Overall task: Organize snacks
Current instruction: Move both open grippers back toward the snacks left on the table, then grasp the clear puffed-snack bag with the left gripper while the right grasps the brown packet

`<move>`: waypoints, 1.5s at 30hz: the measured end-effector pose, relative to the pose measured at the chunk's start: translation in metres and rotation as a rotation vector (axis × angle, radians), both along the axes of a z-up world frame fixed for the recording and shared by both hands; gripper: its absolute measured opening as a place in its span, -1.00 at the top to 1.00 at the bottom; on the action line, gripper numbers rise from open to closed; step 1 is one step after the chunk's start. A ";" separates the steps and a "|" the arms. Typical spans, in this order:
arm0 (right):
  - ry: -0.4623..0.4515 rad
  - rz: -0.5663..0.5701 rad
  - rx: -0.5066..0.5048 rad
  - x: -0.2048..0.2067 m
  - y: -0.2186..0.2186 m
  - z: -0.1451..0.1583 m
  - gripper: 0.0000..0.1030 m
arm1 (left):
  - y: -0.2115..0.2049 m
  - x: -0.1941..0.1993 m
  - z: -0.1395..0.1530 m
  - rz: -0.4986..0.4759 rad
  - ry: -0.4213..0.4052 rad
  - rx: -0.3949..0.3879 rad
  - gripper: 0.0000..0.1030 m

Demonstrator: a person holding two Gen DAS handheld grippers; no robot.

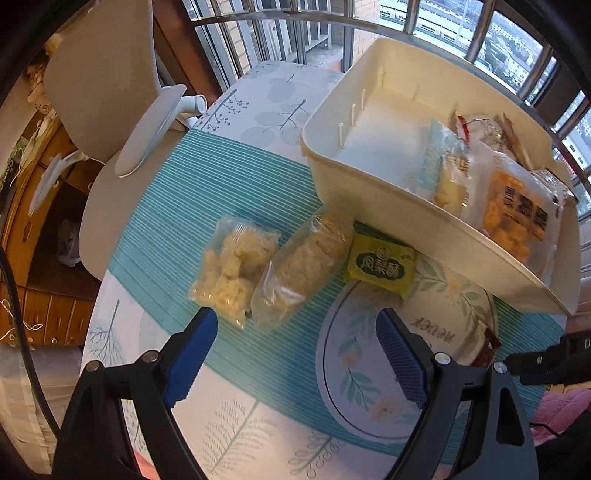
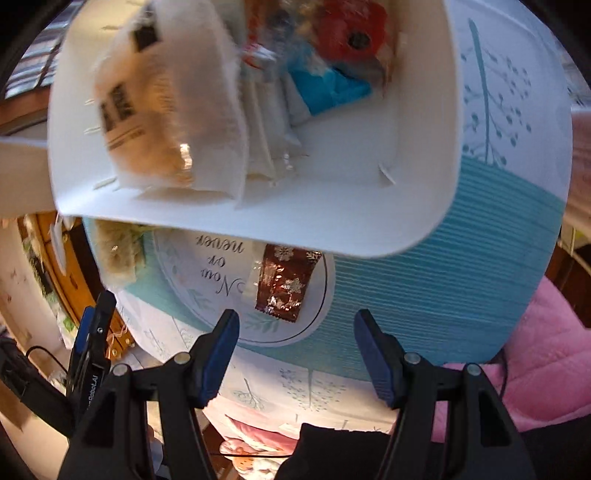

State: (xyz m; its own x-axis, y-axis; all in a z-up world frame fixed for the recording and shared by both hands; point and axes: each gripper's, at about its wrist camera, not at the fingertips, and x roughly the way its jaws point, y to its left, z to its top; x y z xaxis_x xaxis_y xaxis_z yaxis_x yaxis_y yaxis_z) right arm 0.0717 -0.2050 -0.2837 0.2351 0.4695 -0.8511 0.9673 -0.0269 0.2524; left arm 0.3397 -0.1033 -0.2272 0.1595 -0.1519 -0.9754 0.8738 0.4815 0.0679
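A cream plastic bin (image 1: 369,206) stands on the table and holds several snack packets, among them an orange-and-white bag (image 1: 517,218). In front of it lie two clear bags of pale snacks (image 1: 232,269) (image 1: 303,266) and a yellow-green packet (image 1: 382,264). My left gripper (image 1: 297,343) is open and empty, just short of the clear bags. In the right wrist view the bin (image 2: 258,225) shows from the other side, with a brown foil packet (image 2: 282,282) on the table before it. My right gripper (image 2: 295,332) is open and empty, just short of the brown packet.
The table has a teal-striped cloth (image 1: 177,229) with leaf prints and an oval motif. A grey office chair (image 1: 107,110) stands at the table's left. Window bars (image 1: 480,29) run behind the bin. A pink blanket (image 2: 546,354) lies at the right.
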 end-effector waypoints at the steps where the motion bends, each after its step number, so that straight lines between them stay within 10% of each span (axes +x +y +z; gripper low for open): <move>1: 0.010 -0.004 0.002 0.000 0.000 -0.002 -0.26 | -0.002 0.002 -0.003 0.002 0.005 -0.002 -0.69; 15: 0.100 -0.101 -0.026 0.023 0.007 -0.027 -0.26 | -0.019 0.022 -0.045 -0.006 0.091 -0.028 -0.67; 29: 0.161 -0.119 -0.051 0.032 0.009 -0.031 -0.25 | -0.017 0.031 -0.055 0.071 0.115 -0.108 0.34; 45: 0.171 -0.031 -0.044 0.062 0.016 -0.042 -0.05 | 0.053 0.025 -0.024 0.341 0.163 -0.217 0.36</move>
